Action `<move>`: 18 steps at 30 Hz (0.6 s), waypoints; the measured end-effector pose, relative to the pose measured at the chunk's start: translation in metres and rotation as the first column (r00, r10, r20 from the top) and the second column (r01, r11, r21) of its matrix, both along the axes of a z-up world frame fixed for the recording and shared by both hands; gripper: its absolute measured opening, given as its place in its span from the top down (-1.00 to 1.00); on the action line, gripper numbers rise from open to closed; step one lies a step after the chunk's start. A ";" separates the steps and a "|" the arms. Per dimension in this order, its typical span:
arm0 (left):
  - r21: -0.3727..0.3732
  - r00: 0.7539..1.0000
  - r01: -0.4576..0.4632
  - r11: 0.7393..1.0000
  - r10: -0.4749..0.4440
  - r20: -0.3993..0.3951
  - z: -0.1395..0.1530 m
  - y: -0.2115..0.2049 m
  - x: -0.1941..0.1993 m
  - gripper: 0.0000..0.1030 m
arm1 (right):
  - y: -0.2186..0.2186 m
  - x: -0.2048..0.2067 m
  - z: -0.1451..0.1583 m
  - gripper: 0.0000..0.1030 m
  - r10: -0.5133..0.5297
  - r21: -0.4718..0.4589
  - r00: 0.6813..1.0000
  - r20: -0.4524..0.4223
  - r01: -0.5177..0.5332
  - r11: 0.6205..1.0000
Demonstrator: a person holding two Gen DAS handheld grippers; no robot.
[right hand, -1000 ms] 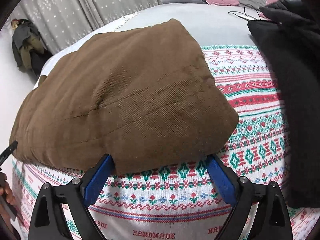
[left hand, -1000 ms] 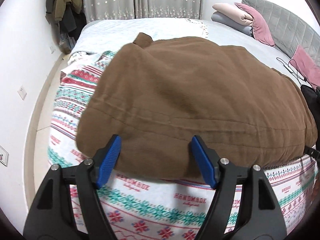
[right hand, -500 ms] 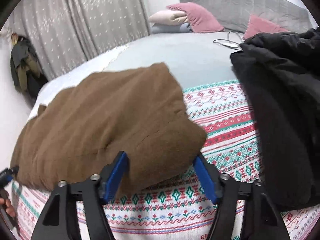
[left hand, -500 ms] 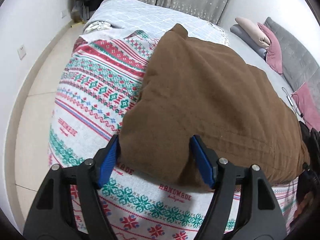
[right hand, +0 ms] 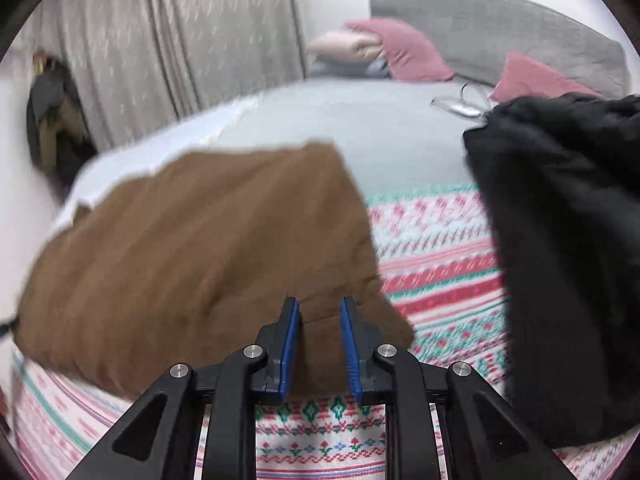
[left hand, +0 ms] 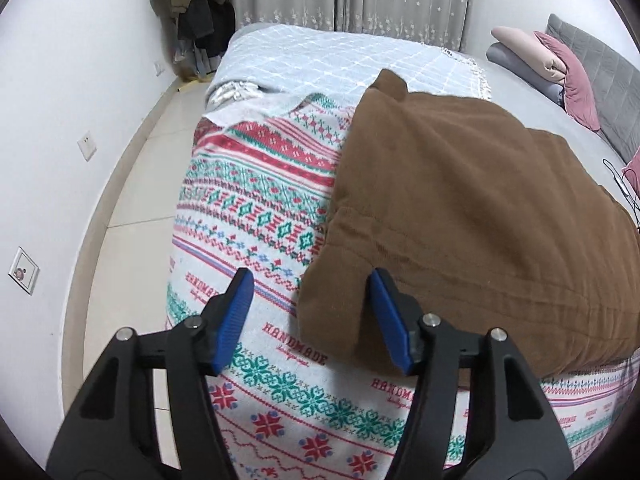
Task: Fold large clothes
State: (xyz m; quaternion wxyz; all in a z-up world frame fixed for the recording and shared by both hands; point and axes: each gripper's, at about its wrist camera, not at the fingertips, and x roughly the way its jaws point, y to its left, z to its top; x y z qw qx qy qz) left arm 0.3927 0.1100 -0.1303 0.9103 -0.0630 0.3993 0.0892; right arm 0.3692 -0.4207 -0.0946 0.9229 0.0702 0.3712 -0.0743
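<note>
Brown garment (left hand: pixel 472 216), padded and already folded into a thick block, is laid on the patterned blanket (left hand: pixel 256 216) near the bed's front edge, long axis running across the bed between the two grippers. Right gripper (right hand: pixel 319 336) is closing, near right corner between its jaws; pad contact cannot be told. Left gripper (left hand: pixel 312 316) is closing too, left corner between the jaws, not yet pinched. Both corners are best gripped deep, through all layers, and lifted evenly. Black garment (right hand: pixel 560 248) is piled just beside it.
</note>
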 end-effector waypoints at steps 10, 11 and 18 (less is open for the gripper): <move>0.118 0.992 -0.080 0.990 0.091 -0.088 -0.022 0.019 0.016 0.52 | -0.011 0.020 -0.035 0.68 0.030 -0.025 0.998 -0.060 -0.031 0.999; 0.107 0.993 -0.068 0.992 0.078 -0.090 -0.018 0.020 0.016 0.53 | -0.015 0.020 -0.034 0.68 0.027 0.004 0.998 -0.062 -0.027 1.000; -0.006 0.996 -0.083 0.997 0.083 0.023 0.034 0.030 -0.005 0.24 | -0.024 0.009 -0.017 0.56 0.004 0.123 0.999 -0.053 0.003 0.992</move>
